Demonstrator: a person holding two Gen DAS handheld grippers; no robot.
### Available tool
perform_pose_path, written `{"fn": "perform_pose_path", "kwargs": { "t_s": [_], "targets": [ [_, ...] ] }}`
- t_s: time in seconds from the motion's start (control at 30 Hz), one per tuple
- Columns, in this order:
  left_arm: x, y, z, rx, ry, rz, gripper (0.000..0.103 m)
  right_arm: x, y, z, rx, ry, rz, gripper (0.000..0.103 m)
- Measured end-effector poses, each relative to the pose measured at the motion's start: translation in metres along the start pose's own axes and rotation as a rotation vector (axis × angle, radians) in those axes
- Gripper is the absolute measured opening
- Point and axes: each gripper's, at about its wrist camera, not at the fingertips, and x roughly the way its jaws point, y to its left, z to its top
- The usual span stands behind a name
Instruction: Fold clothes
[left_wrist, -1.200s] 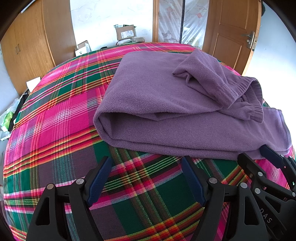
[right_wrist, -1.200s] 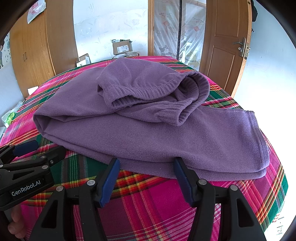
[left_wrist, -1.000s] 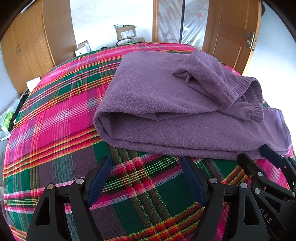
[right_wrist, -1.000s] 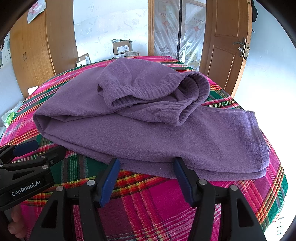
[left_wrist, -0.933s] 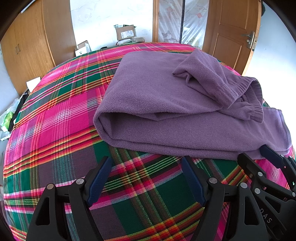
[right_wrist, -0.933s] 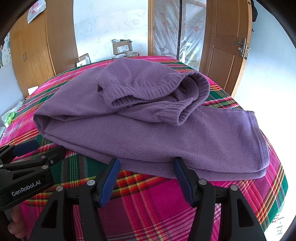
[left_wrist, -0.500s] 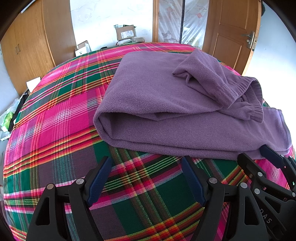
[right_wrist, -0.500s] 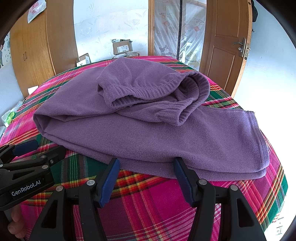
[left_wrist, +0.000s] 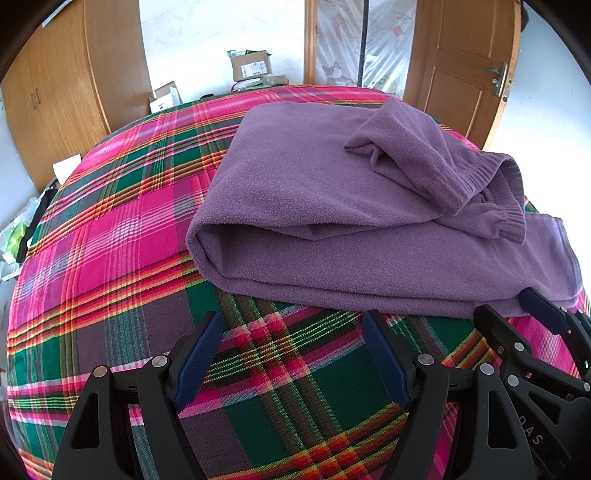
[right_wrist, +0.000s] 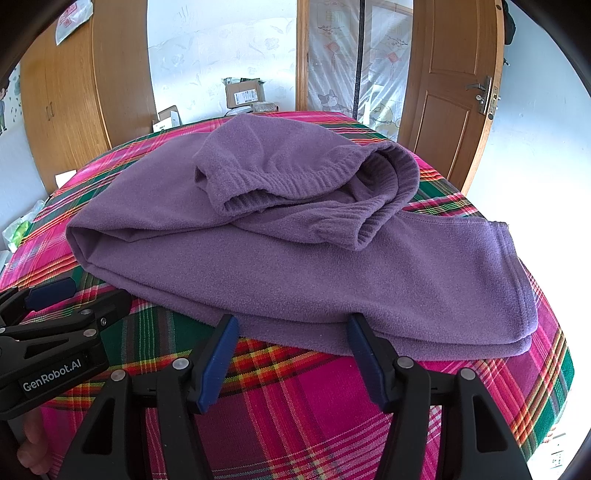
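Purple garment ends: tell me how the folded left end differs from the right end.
On the purple garment, the left end is a rounded, closed fold; the right end shows stacked, stitched open edges. The left end lies bare; a ribbed cuff drapes across toward the right end. Both rest on the plaid cloth.

- The left gripper (left_wrist: 291, 332) is low at the near edge of its own view, fingers (left_wrist: 197, 354) spread wide with nothing between them, pointing toward the far side.
- The right gripper (right_wrist: 290, 336) is in the same pose: fingers (right_wrist: 218, 360) wide apart, nothing gripped, tips level and aimed far.
- The two grippers sit side by side, near each other but apart; each shows in the other's view, the right one at the right edge, the left one at the left edge.
- A bit of the person's left hand (right_wrist: 31, 448) shows under the left gripper's body, at the near left corner of the right view.
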Motion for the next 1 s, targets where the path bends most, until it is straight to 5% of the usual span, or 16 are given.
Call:
{"fn": "perform_pose_path", "kwargs": {
  "t_s": [1.0],
  "targets": [
    [0.0022,0.0000,0.0016,-0.027,-0.027,0.028,0.085,-0.0010,-0.0011,-0.0026,-0.006,0.002,0.005,0.065]
  ]
}}
